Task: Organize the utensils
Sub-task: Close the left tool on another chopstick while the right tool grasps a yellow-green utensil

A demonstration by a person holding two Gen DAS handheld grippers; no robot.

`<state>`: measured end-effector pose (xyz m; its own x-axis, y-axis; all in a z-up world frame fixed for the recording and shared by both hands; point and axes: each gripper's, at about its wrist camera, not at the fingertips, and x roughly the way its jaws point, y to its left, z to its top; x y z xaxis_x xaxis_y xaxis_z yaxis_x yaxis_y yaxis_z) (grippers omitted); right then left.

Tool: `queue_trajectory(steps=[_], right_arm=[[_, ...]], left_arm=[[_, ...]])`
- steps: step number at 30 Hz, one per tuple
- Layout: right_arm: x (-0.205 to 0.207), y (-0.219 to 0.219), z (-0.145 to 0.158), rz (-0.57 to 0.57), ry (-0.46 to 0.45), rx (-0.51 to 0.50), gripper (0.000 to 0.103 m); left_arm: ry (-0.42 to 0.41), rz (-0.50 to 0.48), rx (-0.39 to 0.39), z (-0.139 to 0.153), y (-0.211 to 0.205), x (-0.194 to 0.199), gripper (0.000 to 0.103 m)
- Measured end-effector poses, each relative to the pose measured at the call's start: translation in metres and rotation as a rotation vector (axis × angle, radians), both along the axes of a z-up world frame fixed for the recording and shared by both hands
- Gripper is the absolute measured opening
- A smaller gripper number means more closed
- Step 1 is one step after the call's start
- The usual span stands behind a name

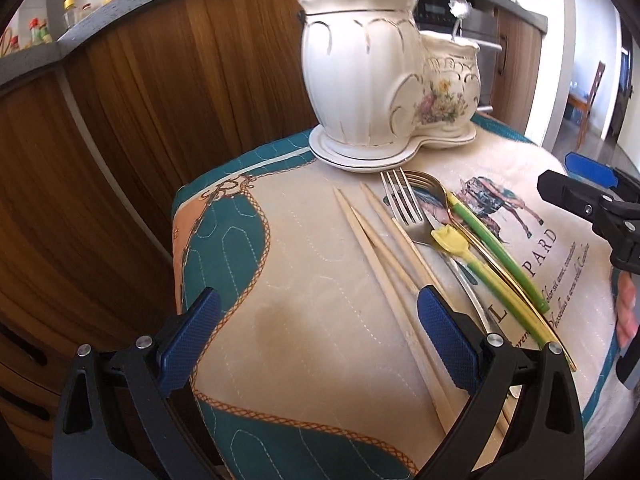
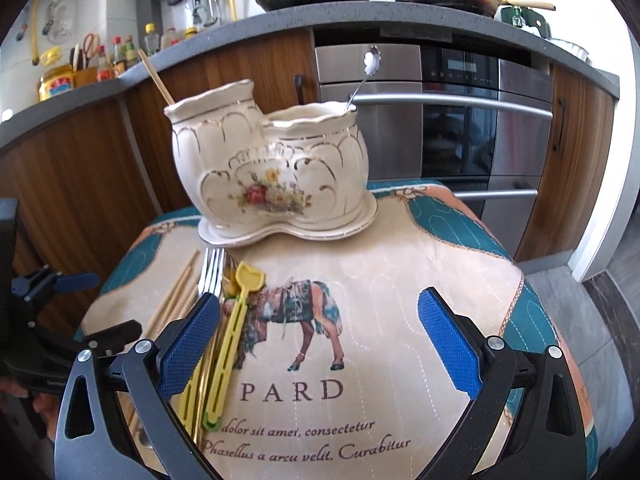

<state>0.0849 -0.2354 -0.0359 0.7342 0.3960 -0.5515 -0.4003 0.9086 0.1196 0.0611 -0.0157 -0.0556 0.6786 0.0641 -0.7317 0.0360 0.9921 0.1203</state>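
Observation:
A cream ceramic two-pot utensil holder (image 1: 360, 80) (image 2: 272, 172) stands at the back of a quilted cloth. One chopstick (image 2: 156, 76) leans in its tall pot and a spoon (image 2: 370, 64) in the low pot. On the cloth lie wooden chopsticks (image 1: 384, 264) (image 2: 176, 296), a steel fork (image 1: 404, 200) (image 2: 212, 272), a gold spoon (image 1: 432, 188) and yellow-green plastic utensils (image 1: 492, 248) (image 2: 228, 344). My left gripper (image 1: 316, 340) is open and empty, just left of the chopsticks. My right gripper (image 2: 320, 340) is open and empty over the horse picture, right of the utensils.
The cloth (image 1: 280, 280) (image 2: 400, 280) covers a small table in front of wooden kitchen cabinets (image 1: 160, 100). An oven (image 2: 460, 128) is behind. The right gripper shows at the right edge of the left wrist view (image 1: 592, 208); the left gripper shows at the left edge of the right wrist view (image 2: 44, 312).

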Motion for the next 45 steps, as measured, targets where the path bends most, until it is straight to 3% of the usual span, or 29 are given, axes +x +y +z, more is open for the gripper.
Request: queue_trajectory(steps=[7, 9, 12, 16, 20, 25, 28, 30, 33, 38, 44, 45], right_arm=[[0.000, 0.000, -0.001, 0.006, 0.006, -0.011, 0.098], [0.001, 0.000, -0.001, 0.005, 0.014, -0.009, 0.098], [0.002, -0.001, -0.001, 0.007, 0.023, -0.004, 0.098], [0.001, 0.002, -0.003, 0.034, 0.040, -0.006, 0.098], [0.001, 0.007, -0.005, 0.083, 0.086, 0.008, 0.098], [0.000, 0.019, -0.007, 0.124, 0.105, -0.019, 0.094], [0.001, 0.030, -0.008, 0.143, 0.118, -0.056, 0.079], [0.004, 0.039, -0.011, 0.149, 0.132, -0.101, 0.061], [0.008, 0.047, -0.016, 0.171, 0.171, -0.107, 0.044], [0.013, 0.060, -0.017, 0.184, 0.200, -0.127, 0.025], [0.018, 0.067, -0.023, 0.190, 0.229, -0.137, 0.023], [0.018, 0.067, -0.023, 0.189, 0.230, -0.136, 0.018]], left_arm=[[0.066, -0.056, -0.005, -0.006, -0.011, 0.006, 0.064], [0.079, -0.068, -0.040, -0.006, -0.009, 0.008, 0.052], [0.106, -0.076, -0.083, -0.006, -0.006, 0.016, 0.040], [0.119, -0.087, -0.093, -0.004, -0.005, 0.023, 0.029], [0.114, -0.096, -0.096, -0.004, -0.002, 0.018, 0.011], [0.110, -0.094, -0.126, -0.004, 0.007, 0.010, 0.007], [0.102, -0.085, -0.150, -0.004, 0.013, 0.005, 0.006], [0.097, -0.079, -0.156, -0.005, 0.016, 0.003, 0.006], [0.090, -0.078, -0.152, -0.005, 0.015, 0.002, 0.006], [0.083, -0.081, -0.143, -0.006, 0.013, 0.003, 0.006], [0.081, -0.080, -0.168, -0.006, 0.017, 0.002, 0.006], [0.082, -0.079, -0.172, -0.007, 0.017, 0.003, 0.006]])
